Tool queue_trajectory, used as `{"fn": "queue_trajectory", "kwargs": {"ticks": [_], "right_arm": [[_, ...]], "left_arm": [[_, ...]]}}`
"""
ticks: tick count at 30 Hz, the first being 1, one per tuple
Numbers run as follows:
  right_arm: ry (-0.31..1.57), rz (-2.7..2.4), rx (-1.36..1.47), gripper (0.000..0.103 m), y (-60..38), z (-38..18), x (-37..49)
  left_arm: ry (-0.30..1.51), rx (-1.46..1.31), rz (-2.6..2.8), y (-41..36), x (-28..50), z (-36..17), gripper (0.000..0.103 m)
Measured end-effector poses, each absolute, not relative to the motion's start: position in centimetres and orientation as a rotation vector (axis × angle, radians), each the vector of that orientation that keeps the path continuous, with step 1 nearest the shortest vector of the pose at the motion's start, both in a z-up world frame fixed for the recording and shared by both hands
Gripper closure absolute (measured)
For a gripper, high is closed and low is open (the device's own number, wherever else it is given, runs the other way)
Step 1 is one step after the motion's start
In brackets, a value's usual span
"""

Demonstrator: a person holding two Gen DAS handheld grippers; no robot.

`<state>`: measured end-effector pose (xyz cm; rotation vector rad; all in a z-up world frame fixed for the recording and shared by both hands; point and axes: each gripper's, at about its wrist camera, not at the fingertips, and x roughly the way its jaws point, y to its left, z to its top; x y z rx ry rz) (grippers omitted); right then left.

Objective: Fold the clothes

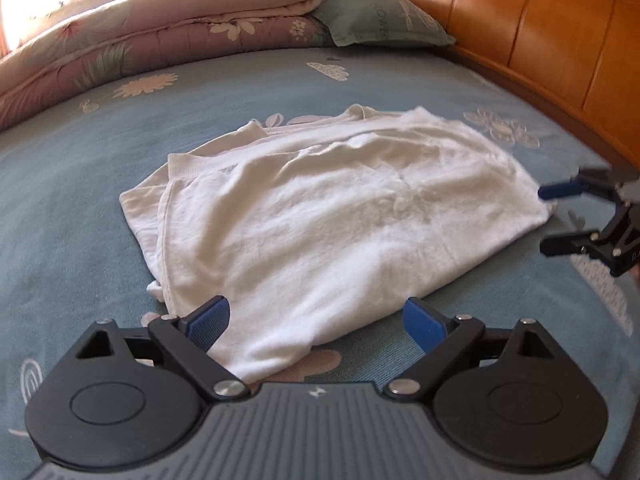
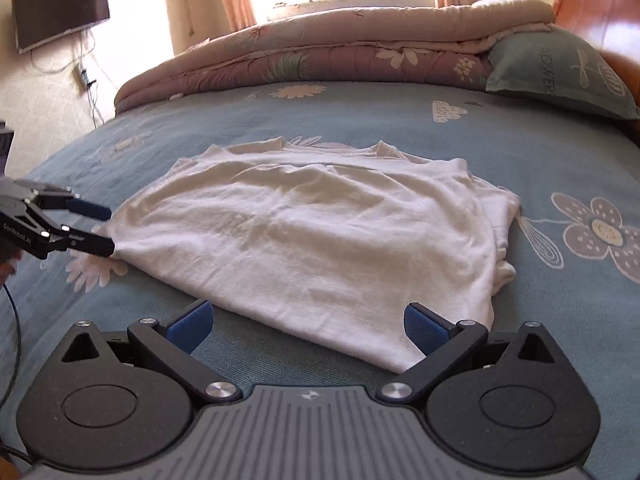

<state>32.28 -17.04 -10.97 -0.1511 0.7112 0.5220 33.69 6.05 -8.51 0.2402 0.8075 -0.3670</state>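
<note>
Bedroom; blue floral bedspread (image 1: 80, 184) carries a partly folded white T-shirt (image 1: 328, 216), lying directly ahead of both tongs. Left tongs (image 1: 316, 320) and right tongs (image 2: 306, 322) gape wide, empty, each at a near corner, equally close.

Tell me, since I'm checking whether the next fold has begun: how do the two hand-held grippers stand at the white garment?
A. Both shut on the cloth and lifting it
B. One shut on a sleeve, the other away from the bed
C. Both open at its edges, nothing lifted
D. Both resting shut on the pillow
C: the left hand-held gripper and right hand-held gripper both show spread jaws at the edges of the white garment, which lies flat on the bed.
</note>
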Motion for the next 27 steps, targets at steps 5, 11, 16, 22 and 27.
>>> {"fn": "queue_trajectory", "kwargs": {"ticks": [5,11,16,22,27], "right_arm": [[0.624,0.440,-0.587,0.000,-13.7,-12.0,30.9],[0.478,0.395,-1.016,0.000,-9.6,-14.6,30.2],[0.380,0.397,-1.200,0.000,-8.4,-15.6,29.7],[0.401,0.344,-1.219,0.000,-10.9,-15.5,30.8],[0.325,0.349,-1.282,0.000,-7.1,-15.9,30.9]], "left_arm": [[0.670,0.769,-0.336,1.4,31.4,-10.4,0.009],[0.497,1.187,-0.355,-2.3,30.2,-13.0,0.008],[0.455,1.284,-0.323,-1.8,31.0,-13.4,0.003],[0.490,1.270,-0.279,-0.9,31.8,-13.7,0.004],[0.445,1.248,-0.320,-4.0,33.0,-13.6,0.005]]}}
